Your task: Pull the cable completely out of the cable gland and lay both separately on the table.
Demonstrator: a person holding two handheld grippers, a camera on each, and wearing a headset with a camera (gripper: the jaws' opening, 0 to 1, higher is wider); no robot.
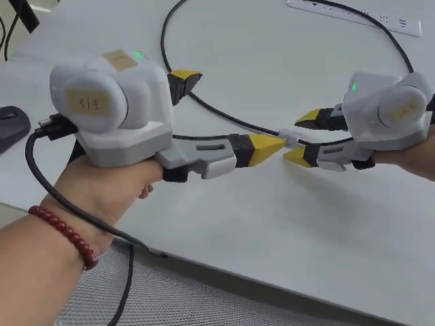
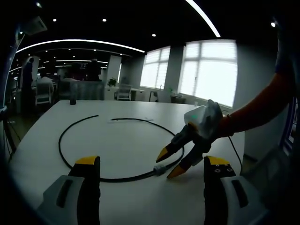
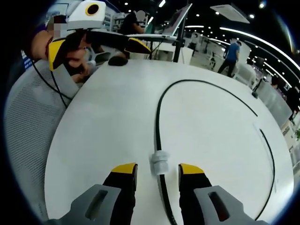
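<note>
Straddling the small white plastic cable gland on the long black cable lying across the white bench, my right tongs stand spread while my left tongs gape wide just left of it.

Looped cable, right gripper at its gland

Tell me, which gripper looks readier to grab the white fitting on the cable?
Probably the right gripper: the cable gland sits between its open jaws. The left gripper gapes wide, the gland ahead of its tips.
</note>
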